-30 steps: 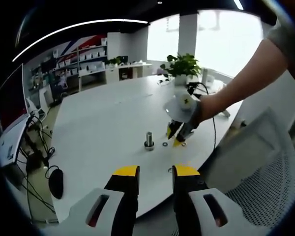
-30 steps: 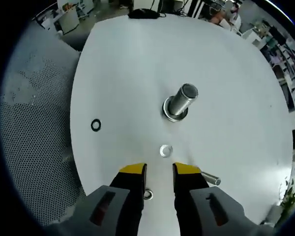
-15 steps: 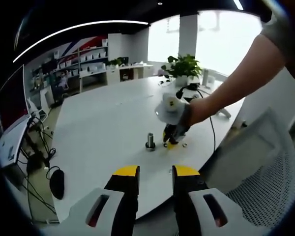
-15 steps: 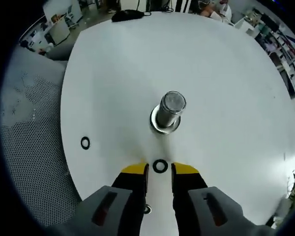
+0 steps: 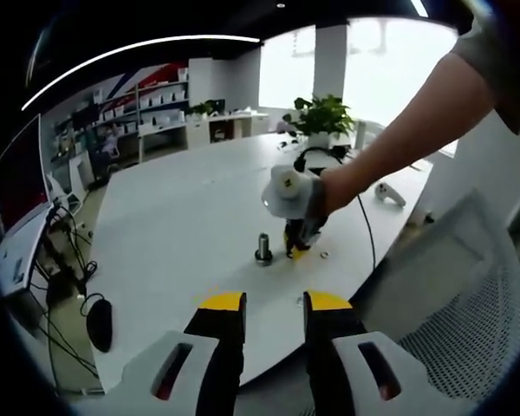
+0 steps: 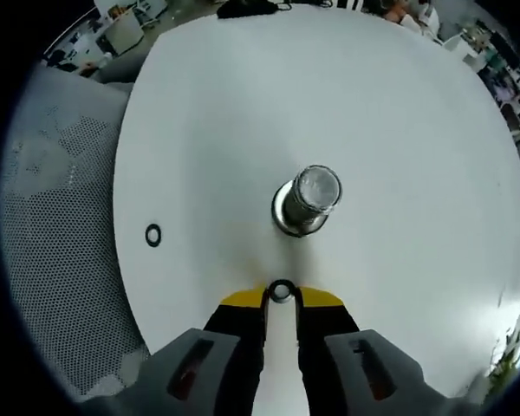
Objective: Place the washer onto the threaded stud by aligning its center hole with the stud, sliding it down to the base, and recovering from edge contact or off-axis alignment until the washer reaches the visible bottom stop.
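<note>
Closing since half a second ago, the right gripper (image 6: 281, 300) now has its jaws narrowed onto the washer (image 6: 282, 291) at their tips, just near of the upright threaded stud (image 6: 307, 200) on the white surface (image 6: 399, 156). One black ring (image 6: 153, 235) lies far left. The left gripper (image 5: 275, 305) waits with jaws released, holding nothing, its view showing a hand (image 5: 334, 189) and a potted plant (image 5: 319, 115).

Bare table (image 6: 399, 156) lies open around the stud (image 6: 308, 198) ahead of my right tongs (image 6: 281, 299); one loose ring (image 6: 153, 235) sits well left.
</note>
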### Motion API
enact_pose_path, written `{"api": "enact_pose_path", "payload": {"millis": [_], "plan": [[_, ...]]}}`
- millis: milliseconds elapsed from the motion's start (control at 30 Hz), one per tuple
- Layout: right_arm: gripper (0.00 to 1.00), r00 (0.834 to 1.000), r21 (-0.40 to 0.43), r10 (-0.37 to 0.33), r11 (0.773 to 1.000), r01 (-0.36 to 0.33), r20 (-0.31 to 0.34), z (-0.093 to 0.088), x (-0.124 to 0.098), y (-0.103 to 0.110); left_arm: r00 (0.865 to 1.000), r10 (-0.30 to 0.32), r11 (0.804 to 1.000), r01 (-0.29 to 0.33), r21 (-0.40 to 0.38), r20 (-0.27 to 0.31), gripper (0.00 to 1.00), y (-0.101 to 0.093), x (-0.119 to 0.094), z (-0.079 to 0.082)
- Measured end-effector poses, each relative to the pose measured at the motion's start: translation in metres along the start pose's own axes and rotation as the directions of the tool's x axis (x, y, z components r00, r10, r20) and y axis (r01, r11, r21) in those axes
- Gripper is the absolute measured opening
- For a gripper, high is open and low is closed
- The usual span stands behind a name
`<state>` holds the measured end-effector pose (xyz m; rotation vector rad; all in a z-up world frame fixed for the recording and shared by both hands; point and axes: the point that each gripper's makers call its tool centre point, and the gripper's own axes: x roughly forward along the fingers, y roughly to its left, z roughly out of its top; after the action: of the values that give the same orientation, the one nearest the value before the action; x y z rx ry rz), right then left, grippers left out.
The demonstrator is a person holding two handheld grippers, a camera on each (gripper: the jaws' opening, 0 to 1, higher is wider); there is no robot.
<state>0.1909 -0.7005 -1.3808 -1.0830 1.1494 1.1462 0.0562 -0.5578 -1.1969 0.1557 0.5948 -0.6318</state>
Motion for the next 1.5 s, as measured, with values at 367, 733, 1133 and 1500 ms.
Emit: {"api": "enact_pose_path", "payload": {"millis": [367,733,1133,1500], "plan": [[0.14,0.995,-0.074,-0.047,0.996,0.041,-0.087,0.004,-0.001,0.006,1.000,-0.001,1.000,0.001,-0.002,-0.003,0.24,0.000,0.000,-0.001],[0.14,0.993,0.136,-0.062,0.990,0.049,0.098,0.001,-0.004,0.004,1.000,0.003,1.000,-0.003,-0.002,-0.003,0.24,0.001,-0.001,-0.001],[0.13,0.988,0.150,-0.081,0.987,0.061,0.132,-0.001,-0.006,0.004,1.000,0.007,1.000,-0.007,-0.003,-0.003,0.24,0.001,-0.001,-0.001],[0.13,0.983,0.215,-0.078,0.976,0.041,0.168,-0.006,-0.012,0.005,1.000,0.016,1.000,-0.016,-0.008,-0.004,0.24,0.003,-0.001,-0.001]]}}
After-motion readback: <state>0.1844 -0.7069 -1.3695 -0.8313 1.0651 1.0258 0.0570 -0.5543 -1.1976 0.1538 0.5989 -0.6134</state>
